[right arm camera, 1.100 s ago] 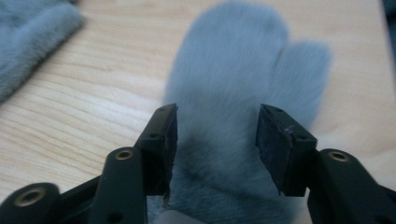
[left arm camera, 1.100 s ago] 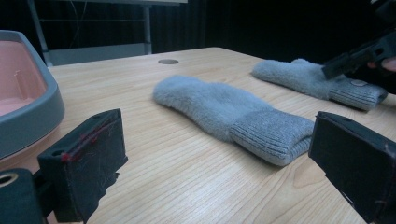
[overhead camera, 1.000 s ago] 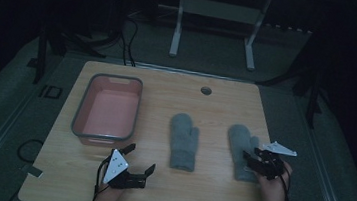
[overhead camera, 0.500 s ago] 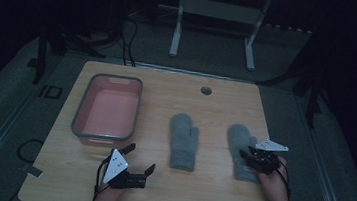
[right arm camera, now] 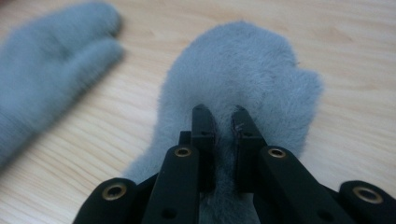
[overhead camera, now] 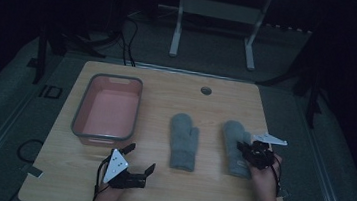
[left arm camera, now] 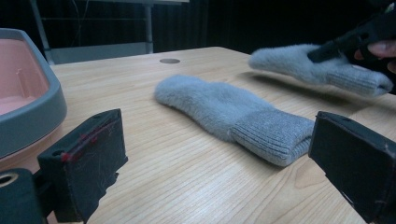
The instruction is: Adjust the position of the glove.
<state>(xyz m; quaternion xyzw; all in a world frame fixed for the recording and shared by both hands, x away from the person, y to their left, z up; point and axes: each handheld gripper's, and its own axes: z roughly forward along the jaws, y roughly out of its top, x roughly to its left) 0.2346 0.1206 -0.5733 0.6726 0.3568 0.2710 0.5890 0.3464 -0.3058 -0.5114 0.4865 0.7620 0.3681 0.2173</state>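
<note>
Two grey mittens lie on the wooden table. The left mitten (overhead camera: pixel 183 140) (left arm camera: pixel 224 109) (right arm camera: pixel 46 65) rests flat at the middle. My right gripper (overhead camera: pixel 244 150) (right arm camera: pixel 221 114) is shut on the fuzzy fabric of the right mitten (overhead camera: pixel 235 136) (right arm camera: pixel 243 70); its jaws have just been closing with that fabric pinched between them. In the left gripper view the right mitten (left arm camera: pixel 299 60) hangs slightly off the wood with a shadow beneath it. My left gripper (overhead camera: pixel 141 157) (left arm camera: pixel 219 163) stands open near the front edge, nothing between its jaws.
A pink tray with a grey rim (overhead camera: pixel 80 115) (left arm camera: pixel 28 107) stands at the left of the table. A small round hole (overhead camera: pixel 206 90) sits near the far edge. Dark floor, cables and a white stand lie beyond the table.
The right gripper's jaws have closed on the right mitten and the hand has shifted slightly away from the front edge, raising the mitten. The left gripper has stayed put.
</note>
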